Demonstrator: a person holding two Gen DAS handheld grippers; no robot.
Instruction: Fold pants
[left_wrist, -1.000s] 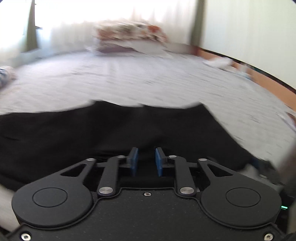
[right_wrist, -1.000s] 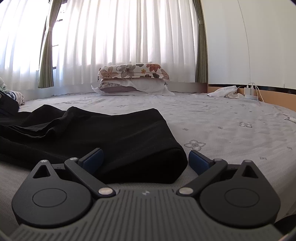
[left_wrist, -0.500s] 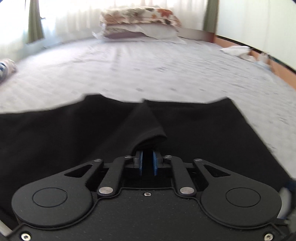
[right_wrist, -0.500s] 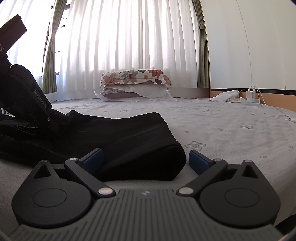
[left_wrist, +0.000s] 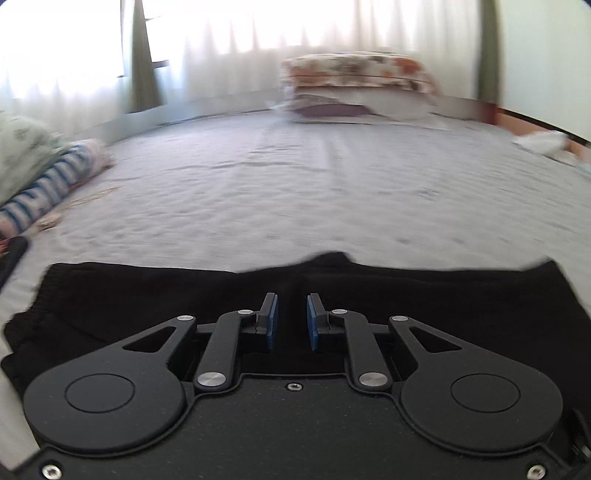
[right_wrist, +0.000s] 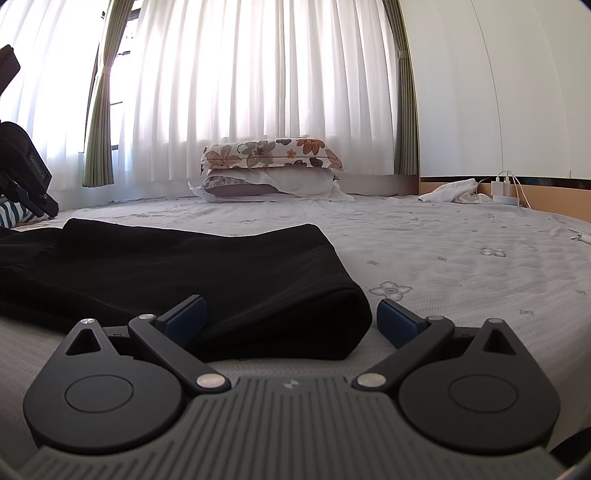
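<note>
Swung sideways since a moment ago, in the left wrist view: left claw (left_wrist: 291, 321) no longer pinching a raised fold of the pants (left_wrist: 147, 299), now spread flat and dark on the bed (left_wrist: 332, 192). Jaws narrow but parting, pads bare, nothing caught between; cloth directly under and just ahead. Probably let go so the fold settles.

In the right wrist view: right claw (right_wrist: 290, 319) low on the bed, spread wide, holding nothing. Rounded folded end of the pants (right_wrist: 258, 280) between the pads, touching neither as far as visible. Likely parked there, ready to pin or pinch that edge.
</note>
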